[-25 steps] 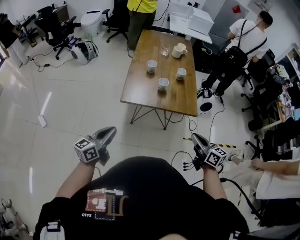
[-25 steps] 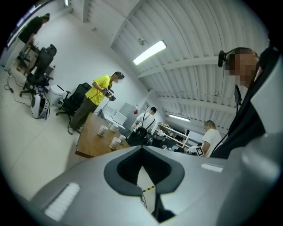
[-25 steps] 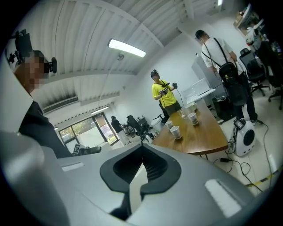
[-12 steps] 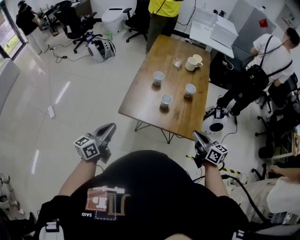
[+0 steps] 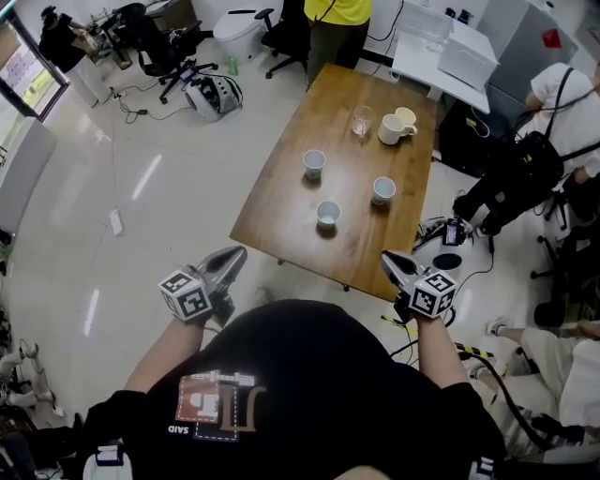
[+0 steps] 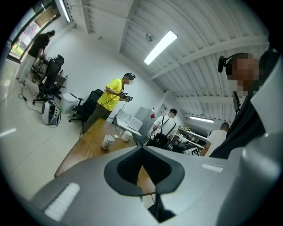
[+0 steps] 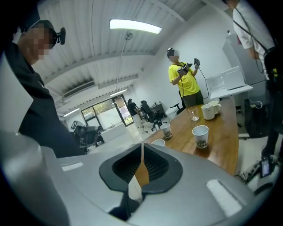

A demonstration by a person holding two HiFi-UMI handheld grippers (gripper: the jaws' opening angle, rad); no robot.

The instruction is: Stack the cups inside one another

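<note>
Three white paper cups stand apart on the wooden table (image 5: 281,206): one at the far left (image 5: 313,163), one near the front (image 5: 327,214), one to the right (image 5: 382,190). Both grippers hang short of the table's near edge. My left gripper (image 5: 236,253) is shut and empty; in the left gripper view its tips (image 6: 142,147) meet, with a cup (image 6: 107,141) far beyond. My right gripper (image 5: 386,258) holds nothing; its jaws (image 7: 141,145) are just starting to open, a thin slit between them. The right gripper view shows the cups (image 7: 200,136) (image 7: 166,129) (image 7: 157,142) ahead.
A white mug (image 5: 395,127) and a clear glass (image 5: 362,121) stand at the table's far end. A person in yellow (image 5: 337,19) stands beyond it, another person (image 5: 562,103) to the right. Cables and a round device (image 5: 441,253) lie on the floor by the table's right corner.
The table has come nearer and more central in the head view as I walked toward it. Both grippers moved forward with me, still empty.
</note>
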